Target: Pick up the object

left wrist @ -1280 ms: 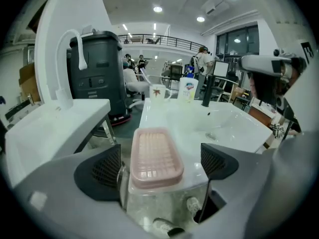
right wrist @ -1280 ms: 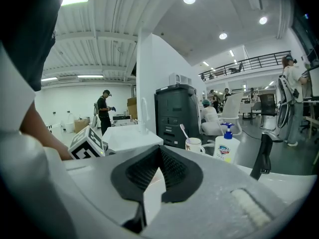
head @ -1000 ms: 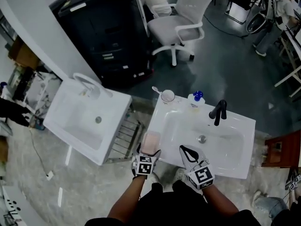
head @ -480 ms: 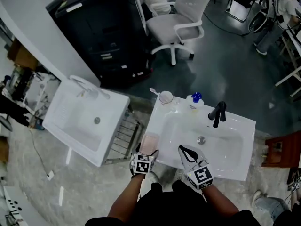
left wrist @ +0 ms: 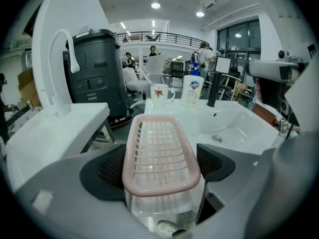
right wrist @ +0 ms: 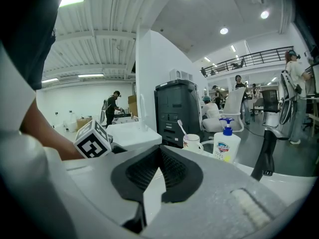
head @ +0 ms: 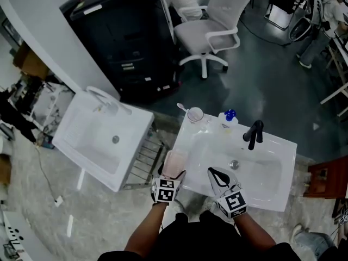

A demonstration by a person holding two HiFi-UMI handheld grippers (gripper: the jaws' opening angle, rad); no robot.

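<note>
White washbasin (head: 273, 196), mug with toothbrush (head: 195, 114), blue-pump soap bottle (head: 229, 119), black tap (head: 253, 134) on its back rim

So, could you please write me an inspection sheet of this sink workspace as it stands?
Surface: white sink top, with a black faucet at the back.
Job's things: pink soap dish at the sink top's left edge, between the left claw's pads.
Clutter: mug with toothbrush and pump soap bottle on the back rim.
Grippers: left claw has just been closing and grips the soap dish; right claw shut, empty, over the near edge.
Cables: one floor cable left of the second sink.
Surroundings: black cabinet, office chair, people far off.
</note>
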